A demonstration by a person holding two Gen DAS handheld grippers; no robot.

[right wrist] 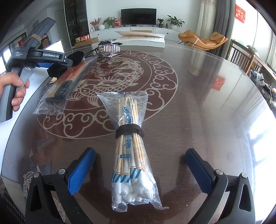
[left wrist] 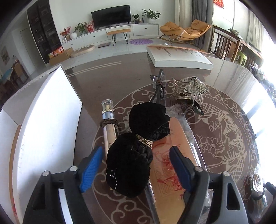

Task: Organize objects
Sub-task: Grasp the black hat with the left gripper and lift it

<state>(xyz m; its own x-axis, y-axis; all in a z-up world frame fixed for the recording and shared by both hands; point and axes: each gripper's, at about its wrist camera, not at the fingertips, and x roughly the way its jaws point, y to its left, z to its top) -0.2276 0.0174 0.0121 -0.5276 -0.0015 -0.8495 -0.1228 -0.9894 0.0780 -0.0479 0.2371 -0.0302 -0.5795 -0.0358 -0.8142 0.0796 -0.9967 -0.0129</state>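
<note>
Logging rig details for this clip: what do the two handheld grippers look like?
Both the left gripper and right gripper have black angular frames with silver rivets and blue textured pads. From the right view, the left one has a grey handle and a black body printed "GenRobot.AI".

White box wall (left wrist: pixel 51 110) blocks left; tabletop (right wrist: pixel 198 106) right clear.

Bright living room: television (right wrist: pixel 138 16) on white cabinet (right wrist: pixel 136 31), orange rocking lounger (right wrist: pixel 203 40).
</note>
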